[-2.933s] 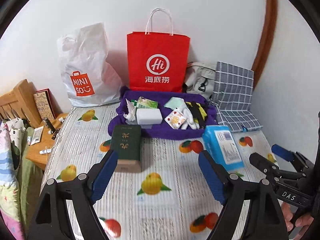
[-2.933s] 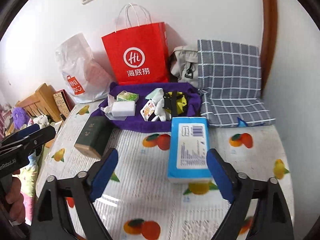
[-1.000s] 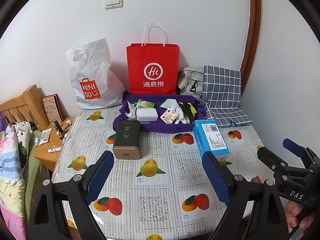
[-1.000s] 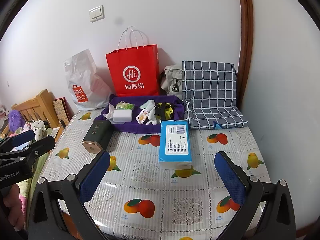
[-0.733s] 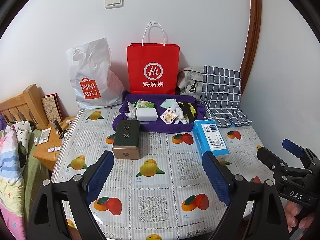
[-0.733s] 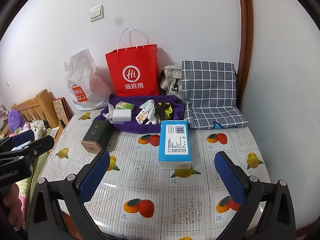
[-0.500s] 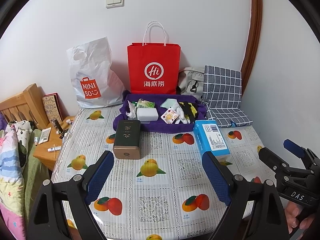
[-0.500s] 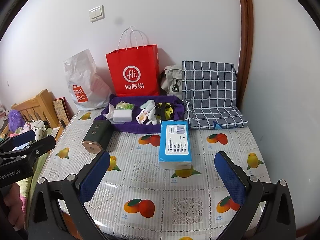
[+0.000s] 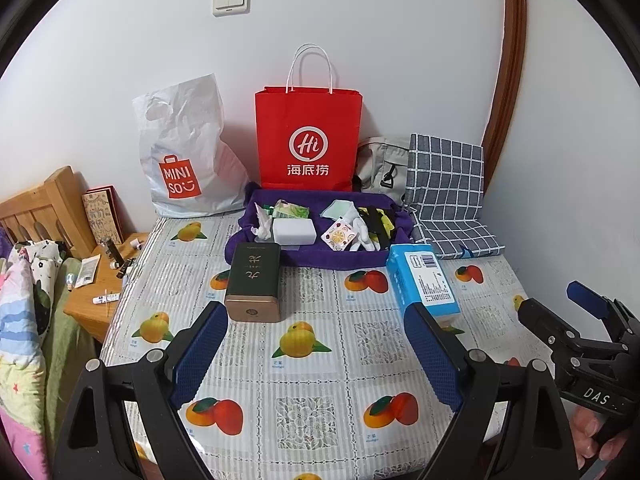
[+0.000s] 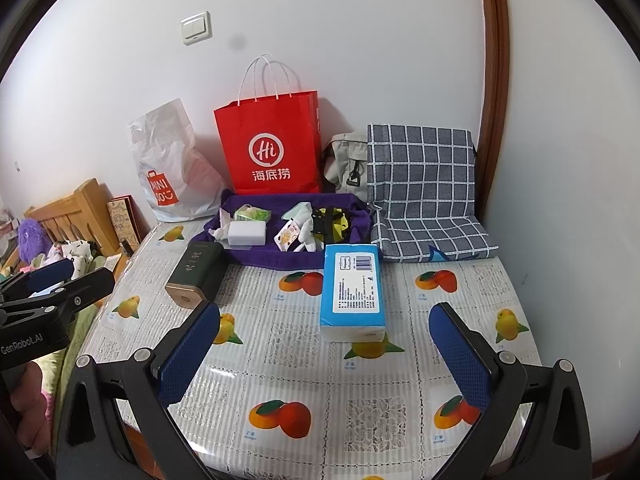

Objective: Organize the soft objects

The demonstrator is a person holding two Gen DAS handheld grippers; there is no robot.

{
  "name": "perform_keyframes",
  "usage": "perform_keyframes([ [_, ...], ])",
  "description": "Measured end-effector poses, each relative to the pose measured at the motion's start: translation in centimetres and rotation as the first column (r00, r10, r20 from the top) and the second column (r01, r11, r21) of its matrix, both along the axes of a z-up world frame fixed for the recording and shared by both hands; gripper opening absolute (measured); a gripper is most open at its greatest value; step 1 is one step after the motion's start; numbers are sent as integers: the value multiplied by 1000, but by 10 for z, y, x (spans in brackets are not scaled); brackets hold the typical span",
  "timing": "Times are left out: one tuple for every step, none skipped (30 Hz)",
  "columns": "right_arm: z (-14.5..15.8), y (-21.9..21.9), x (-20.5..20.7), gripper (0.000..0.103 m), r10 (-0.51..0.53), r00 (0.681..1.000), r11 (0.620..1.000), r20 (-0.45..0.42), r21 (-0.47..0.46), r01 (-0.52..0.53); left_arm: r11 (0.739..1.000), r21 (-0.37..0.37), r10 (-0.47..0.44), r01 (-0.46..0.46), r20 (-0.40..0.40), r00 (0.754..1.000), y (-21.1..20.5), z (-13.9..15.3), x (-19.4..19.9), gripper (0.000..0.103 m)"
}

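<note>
I hold both tools back at the near edge of the table, so each camera takes in the whole spread. My left gripper [image 9: 316, 344] and my right gripper [image 10: 324, 344] stand wide apart with nothing between the pads.

The soft things sit gathered in the purple cloth tray [image 10: 256, 258] at centre frame: a white sponge block [image 10: 247, 233], a green packet [image 10: 252, 213], white gloves [image 10: 310, 236] and a black-and-yellow bundle [image 10: 332, 220]. Outside it, just in front, lie a blue tissue pack [image 10: 352, 292] and a dark green tin [image 10: 196, 272].

Whether those two belong inside, I can't judge from here.

The fruit-print tablecloth [image 10: 280, 360] runs to a white wall, where a red paper bag [image 10: 272, 148], a white plastic bag [image 10: 168, 164] and a checked cushion [image 10: 424, 184] lean.
</note>
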State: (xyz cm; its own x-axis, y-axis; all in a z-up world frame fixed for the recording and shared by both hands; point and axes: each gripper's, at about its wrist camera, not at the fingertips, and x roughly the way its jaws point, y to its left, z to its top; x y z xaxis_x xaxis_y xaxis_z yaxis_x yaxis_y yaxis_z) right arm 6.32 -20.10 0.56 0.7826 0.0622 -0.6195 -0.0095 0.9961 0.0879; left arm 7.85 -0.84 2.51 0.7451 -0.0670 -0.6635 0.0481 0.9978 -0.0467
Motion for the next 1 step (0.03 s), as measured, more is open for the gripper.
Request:
perform_keyframes([
  [-1,0,1,103,0,1000,1000,-2,1,0,1000,-1,-3,3,-2,1000,0,0,0,90],
])
